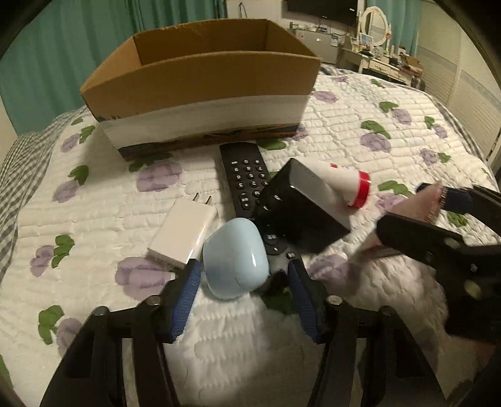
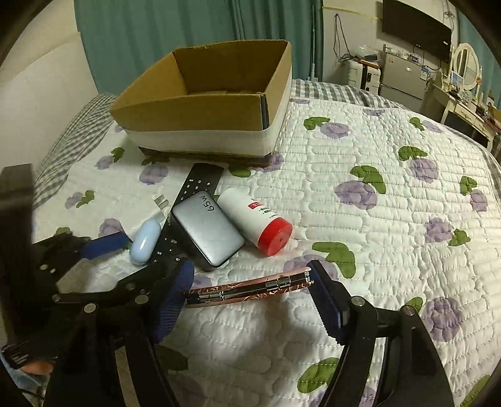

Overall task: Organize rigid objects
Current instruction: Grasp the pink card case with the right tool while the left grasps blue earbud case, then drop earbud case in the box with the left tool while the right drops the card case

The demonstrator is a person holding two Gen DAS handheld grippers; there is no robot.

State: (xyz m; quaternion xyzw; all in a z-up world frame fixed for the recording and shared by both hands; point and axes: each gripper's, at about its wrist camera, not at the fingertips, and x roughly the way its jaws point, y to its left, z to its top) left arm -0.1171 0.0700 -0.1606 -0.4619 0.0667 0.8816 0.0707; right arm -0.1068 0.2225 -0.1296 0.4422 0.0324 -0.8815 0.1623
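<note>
An open cardboard box (image 1: 200,94) stands at the back of the bed, also in the right wrist view (image 2: 203,115). In front lie a black remote (image 1: 247,178), a white plug charger (image 1: 184,231), a grey 65W charger (image 2: 208,231), a white bottle with a red cap (image 2: 260,219) and a pale blue earbud case (image 1: 236,256). My left gripper (image 1: 244,281) is open around the blue case. My right gripper (image 2: 250,292) is shut on a flat pink hinged case (image 2: 250,288), held just above the quilt.
The bed has a white quilt with purple flowers (image 2: 375,219). A dresser with an oval mirror (image 1: 375,25) and a wall TV (image 2: 416,28) stand beyond the bed. Teal curtains (image 1: 62,47) hang behind the box.
</note>
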